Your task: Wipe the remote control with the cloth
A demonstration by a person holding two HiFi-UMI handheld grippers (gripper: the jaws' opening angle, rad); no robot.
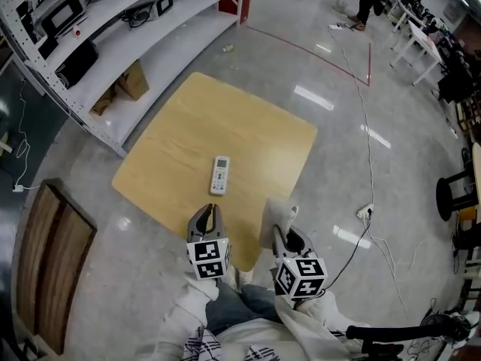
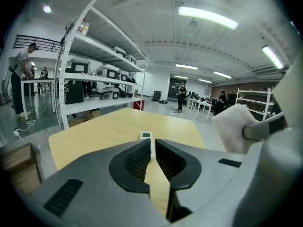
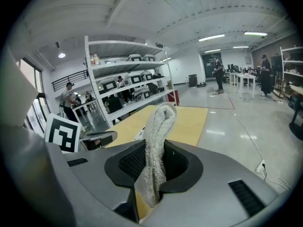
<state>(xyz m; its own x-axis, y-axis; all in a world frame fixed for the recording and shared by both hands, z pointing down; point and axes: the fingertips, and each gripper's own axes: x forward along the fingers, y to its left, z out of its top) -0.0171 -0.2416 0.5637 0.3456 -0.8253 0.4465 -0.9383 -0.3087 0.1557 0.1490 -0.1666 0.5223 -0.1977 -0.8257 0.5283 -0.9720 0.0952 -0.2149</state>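
Head view: we note a pale wooden table [image 1: 173, 156], squarish with rounded corners and a fine straight grain, standing on a glossy grey floor [image 1: 361, 111]. The remote control [image 1: 219, 175] lies flat near the table's middle, a slim white plastic bar with a small screen at its far end. The left gripper [image 1: 210, 209] hovers just short of it, over the near edge, apart from it. The right gripper [image 1: 279, 230] sits beside it at the table's near corner, with the cloth [image 1: 275, 210] standing up out of it, pale and soft-edged. Each gripper carries a cube of black-and-white square markers. White metal shelving [image 1: 150, 36] runs along the upper left.

Left gripper view: we see the ribbed black pads of the left gripper [image 2: 152, 143] brought together, with nothing between them. The remote control [image 2: 146, 137] lies on the table [image 2: 94, 136] straight beyond the tips. The cloth [image 2: 234, 124] shows at the right.

Right gripper view: the right gripper [image 3: 156, 148] is clamped on the cloth [image 3: 158, 126], a folded white terry strip with a looped, nubbly pile, rising upright past the tips and hanging below them.
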